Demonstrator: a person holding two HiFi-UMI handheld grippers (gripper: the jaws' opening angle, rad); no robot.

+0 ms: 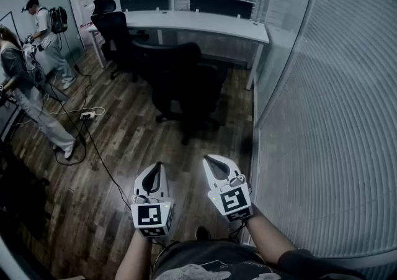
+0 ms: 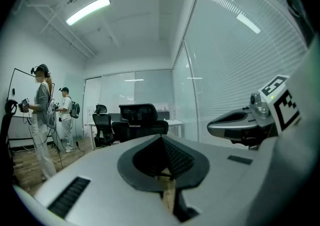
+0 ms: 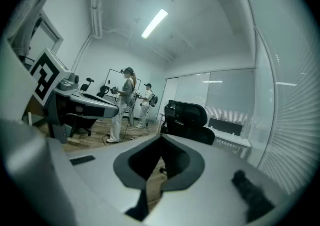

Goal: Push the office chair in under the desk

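A black office chair (image 1: 180, 80) stands on the wood floor, pulled out from the long white desk (image 1: 205, 24), its back toward me. It shows ahead in the left gripper view as the chair (image 2: 140, 120) and in the right gripper view as the chair (image 3: 189, 120). My left gripper (image 1: 156, 170) and right gripper (image 1: 214, 162) are held side by side low in the head view, well short of the chair. Both are shut with nothing between their jaws.
A second black chair (image 1: 115, 33) sits at the desk's left end. Two people (image 1: 49, 36) stand at the left, with cables and a power strip (image 1: 87, 114) on the floor. A glass wall with blinds (image 1: 322, 117) runs along the right.
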